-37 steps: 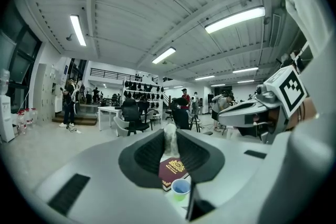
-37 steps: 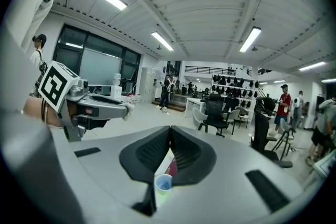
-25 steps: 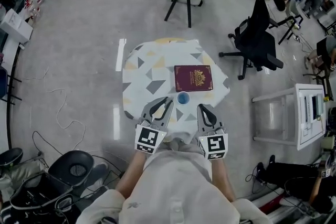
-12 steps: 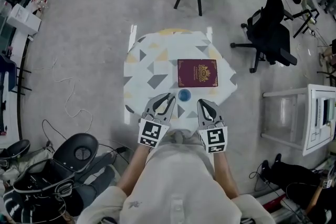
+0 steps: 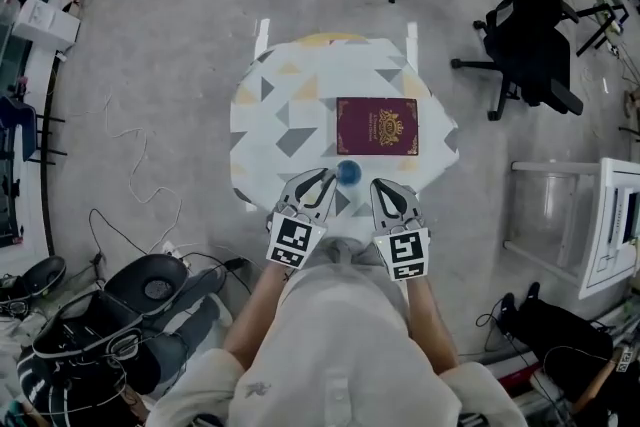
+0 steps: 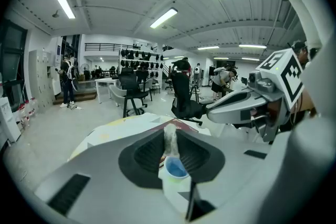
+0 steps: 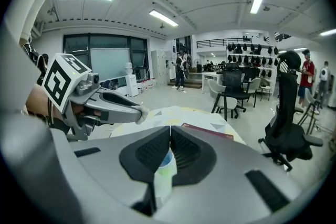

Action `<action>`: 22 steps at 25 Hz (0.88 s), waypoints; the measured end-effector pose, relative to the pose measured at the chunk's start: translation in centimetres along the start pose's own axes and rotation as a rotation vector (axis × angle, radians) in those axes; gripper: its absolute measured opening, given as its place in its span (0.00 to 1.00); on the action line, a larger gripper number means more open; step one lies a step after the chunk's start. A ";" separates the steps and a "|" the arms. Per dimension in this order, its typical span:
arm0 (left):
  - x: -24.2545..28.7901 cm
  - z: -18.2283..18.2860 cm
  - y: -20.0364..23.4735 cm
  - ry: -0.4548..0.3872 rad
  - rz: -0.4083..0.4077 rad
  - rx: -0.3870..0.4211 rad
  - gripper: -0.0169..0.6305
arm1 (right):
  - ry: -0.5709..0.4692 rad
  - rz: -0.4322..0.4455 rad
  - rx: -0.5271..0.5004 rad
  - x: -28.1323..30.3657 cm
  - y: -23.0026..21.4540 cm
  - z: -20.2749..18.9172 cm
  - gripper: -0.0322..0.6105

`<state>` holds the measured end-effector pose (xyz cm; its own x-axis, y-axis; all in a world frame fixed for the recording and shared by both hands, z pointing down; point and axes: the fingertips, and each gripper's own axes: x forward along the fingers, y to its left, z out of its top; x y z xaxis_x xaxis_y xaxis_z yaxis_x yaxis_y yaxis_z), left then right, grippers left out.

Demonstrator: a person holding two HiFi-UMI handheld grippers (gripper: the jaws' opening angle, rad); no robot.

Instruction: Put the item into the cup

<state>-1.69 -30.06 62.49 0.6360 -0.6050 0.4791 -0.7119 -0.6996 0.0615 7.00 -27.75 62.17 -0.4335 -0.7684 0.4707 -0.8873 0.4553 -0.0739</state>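
Now the left gripper [image 5: 320, 181] has edged closer to the blue cup [image 5: 347, 172] at the tabletop's [image 5: 290, 115] near edge, its fingers pinching the white item [image 6: 169, 139]. The right gripper's [image 5: 381, 186] fingers are pressed together, empty. The drop looks close.

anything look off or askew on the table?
Nothing stands out. The cup stands upright near the person's edge of the table, no spill; the maroon book lies flat behind it. The left claw is shut on a small pale item; the right claw is shut, empty.
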 end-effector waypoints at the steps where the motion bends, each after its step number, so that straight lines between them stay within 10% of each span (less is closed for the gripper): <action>1: 0.4 -0.4 -0.1 0.012 -0.002 0.000 0.14 | 0.008 0.006 0.002 0.3 -0.1 -0.4 0.06; 22: 5.4 -6.4 -0.8 0.219 -0.047 0.036 0.15 | 0.121 0.066 0.032 3.3 -1.4 -5.0 0.07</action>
<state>0.40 -30.30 70.58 0.5856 -0.4769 0.6554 -0.6692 -0.7407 0.0590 7.60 -28.66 68.21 -0.4708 -0.6767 0.5660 -0.8629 0.4868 -0.1356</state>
